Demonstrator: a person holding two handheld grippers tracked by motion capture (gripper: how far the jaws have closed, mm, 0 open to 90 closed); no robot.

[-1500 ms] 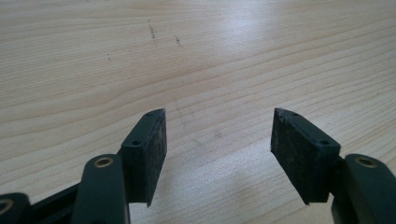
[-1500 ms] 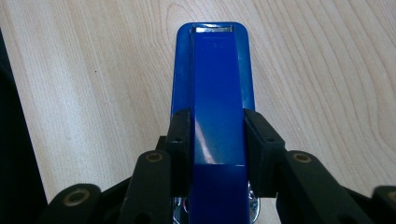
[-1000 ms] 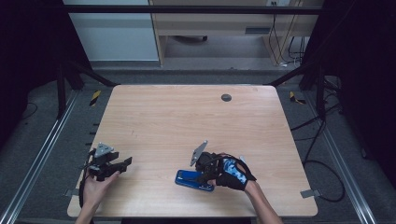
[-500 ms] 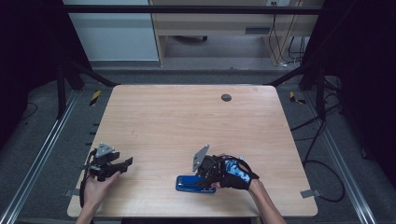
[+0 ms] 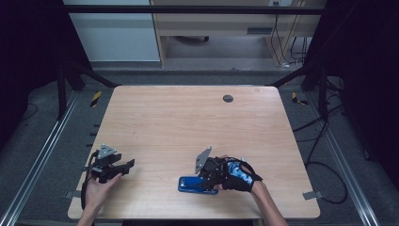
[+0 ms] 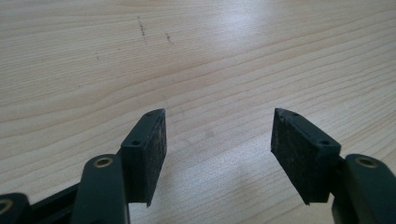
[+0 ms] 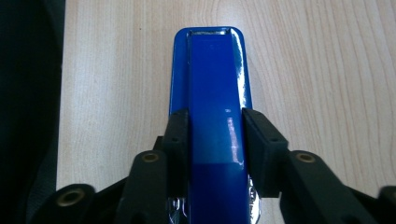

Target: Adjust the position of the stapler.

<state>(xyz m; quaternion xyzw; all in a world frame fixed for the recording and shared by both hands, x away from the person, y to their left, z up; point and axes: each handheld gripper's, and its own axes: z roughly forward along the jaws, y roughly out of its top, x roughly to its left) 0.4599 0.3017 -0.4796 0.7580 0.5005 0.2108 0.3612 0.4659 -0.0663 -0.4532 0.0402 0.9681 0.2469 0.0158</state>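
Observation:
A blue stapler lies flat on the wooden table near its front edge, right of centre. My right gripper, held in a blue-gloved hand, reaches over it from the right. In the right gripper view the stapler runs away from me between the two pads of the right gripper. The jaws have just been opening slightly, but both pads still sit flush on the upper arm's sides with no gap showing. My left gripper rests at the front left, and its jaws stand wide apart over bare wood.
A small dark round grommet sits in the tabletop near the far edge. Metal rails run along both sides of the table. Cables trail over the floor at the right. A cabinet stands beyond the far edge.
The grey plate on top of the right gripper has tipped slightly toward the front edge. The stapler stays in the same spot, and the left gripper has not moved.

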